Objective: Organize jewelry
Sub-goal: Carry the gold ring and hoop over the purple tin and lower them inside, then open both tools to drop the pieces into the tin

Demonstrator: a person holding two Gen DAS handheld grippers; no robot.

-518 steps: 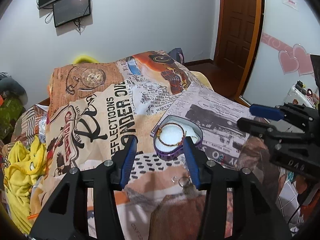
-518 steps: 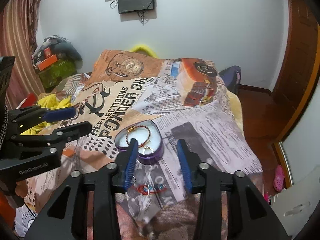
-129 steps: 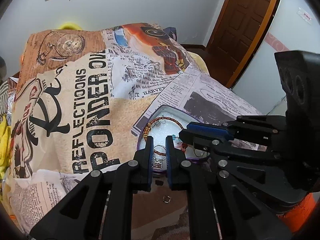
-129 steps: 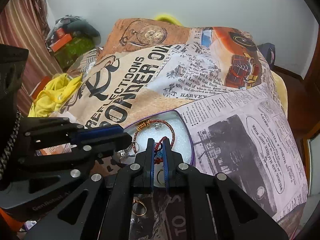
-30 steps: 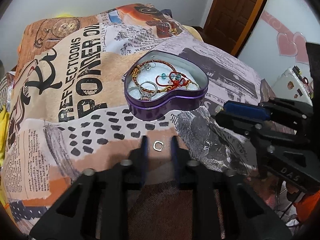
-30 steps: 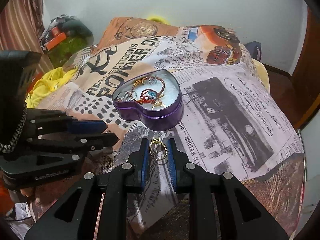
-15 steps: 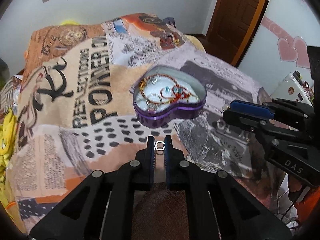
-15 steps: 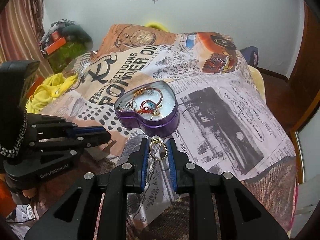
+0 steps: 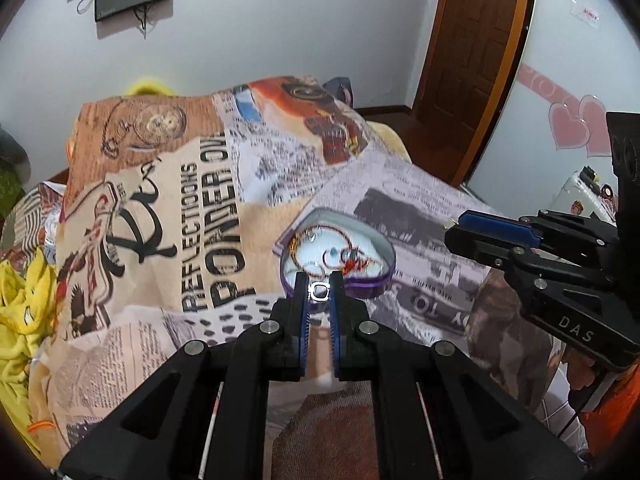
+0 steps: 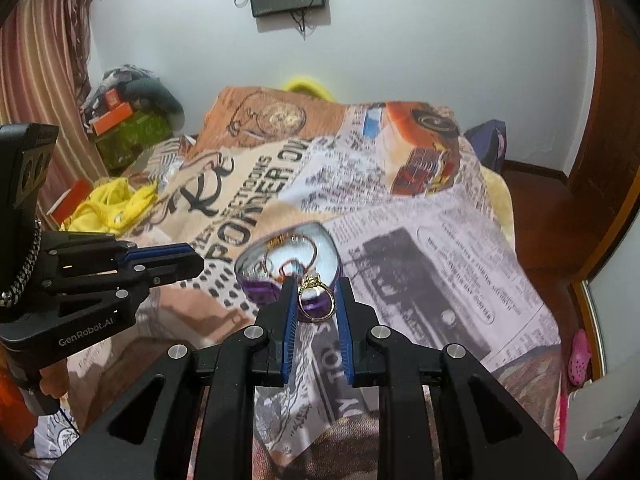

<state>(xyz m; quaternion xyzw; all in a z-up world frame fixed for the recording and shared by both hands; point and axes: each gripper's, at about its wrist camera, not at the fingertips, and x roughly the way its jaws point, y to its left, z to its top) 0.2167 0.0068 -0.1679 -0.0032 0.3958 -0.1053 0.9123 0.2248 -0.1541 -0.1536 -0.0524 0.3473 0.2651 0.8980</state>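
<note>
Both tools hang over the bed, each pinching a ring. Left tool (image 9: 319,292) has its blue pads drawn close on a small silver ring (image 9: 319,291), held right at the tips and lined up with the near rim of the heart-shaped tin (image 9: 374,280). Right tool (image 10: 317,296) is clamped on a gold ring (image 10: 316,298) that stands upright between the pads, its setting at the top, with the purple wall of the tin showing through the band. That tin sits open on the printed bedspread (image 9: 208,200), near the middle of the bed, and holds a beaded bracelet (image 9: 316,236) along its far side plus a red tangle with blue beads (image 9: 352,260); a loose ring or two may lie in there as well, though the blur makes that hard to tell. From the left wrist view the right tool reaches in from the right edge, well off to the side of the tin. Yellow cloth (image 9: 20,312) is bunched at the left edge of the bed.
</note>
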